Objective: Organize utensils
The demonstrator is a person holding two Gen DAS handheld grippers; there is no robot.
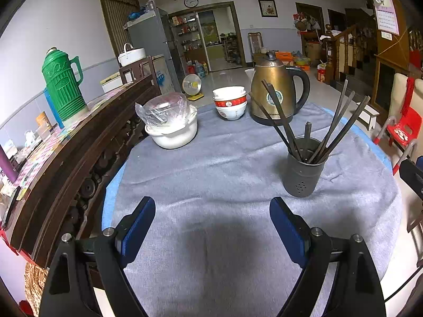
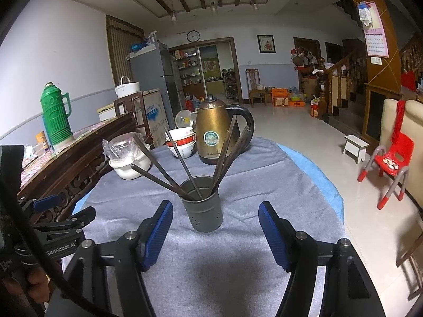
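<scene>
Chopsticks (image 1: 330, 129) stand fanned in the grey holder (image 1: 304, 174) at two o'clock on the bench (image 1: 211, 163) in the left wrist view, so the sorting looks largely done; the left gripper (image 1: 212, 211) spreads its fingers wide, empty. The right wrist view sets that holder at twelve o'clock, just beyond the right gripper (image 2: 215, 214), whose fingers gape empty, and alone shows a person's hand (image 2: 37, 282) at eight o'clock.

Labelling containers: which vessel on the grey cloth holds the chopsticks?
The dark grey perforated cup, nearest the right gripper; the white bowls and brass kettle hold none.
</scene>
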